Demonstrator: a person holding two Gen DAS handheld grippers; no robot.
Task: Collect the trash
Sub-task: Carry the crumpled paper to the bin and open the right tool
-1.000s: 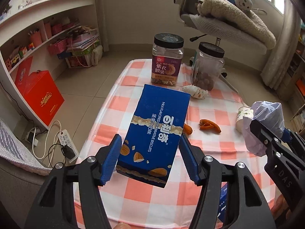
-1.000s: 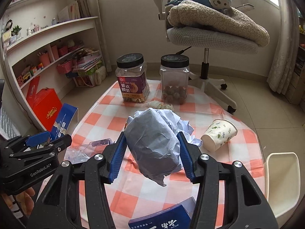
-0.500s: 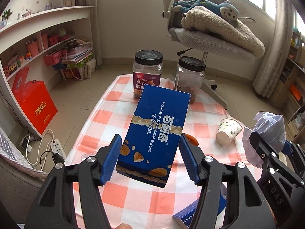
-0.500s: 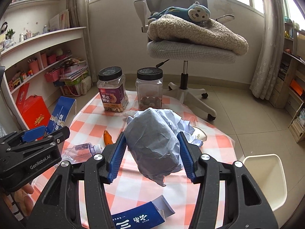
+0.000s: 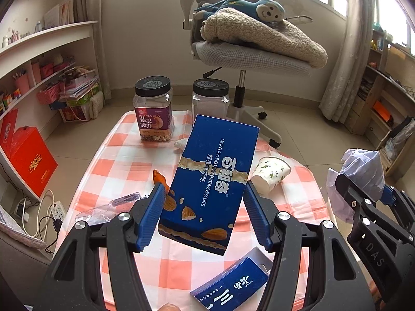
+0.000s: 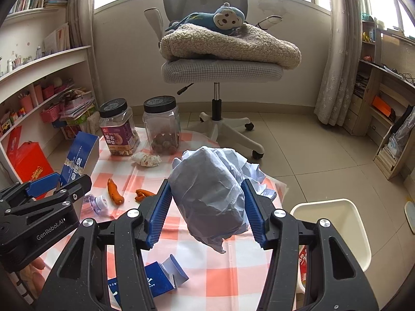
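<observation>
Aloft, left gripper (image 5: 205, 215) jaws pinch a glossy blue biscuit box (image 5: 211, 181); right gripper (image 6: 206, 210) jaws pinch crumpled pale-blue paper (image 6: 207, 189).

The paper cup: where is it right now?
In the left wrist view the paper cup lies tipped on its side on the checked tablecloth, just right of the held blue biscuit box, near the table's right edge.

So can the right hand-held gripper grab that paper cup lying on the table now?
Probably not yet. The right hand-held gripper is already clamped on a crumpled paper wad, so there is no room for the paper cup. It would need to drop the wad first.
</observation>
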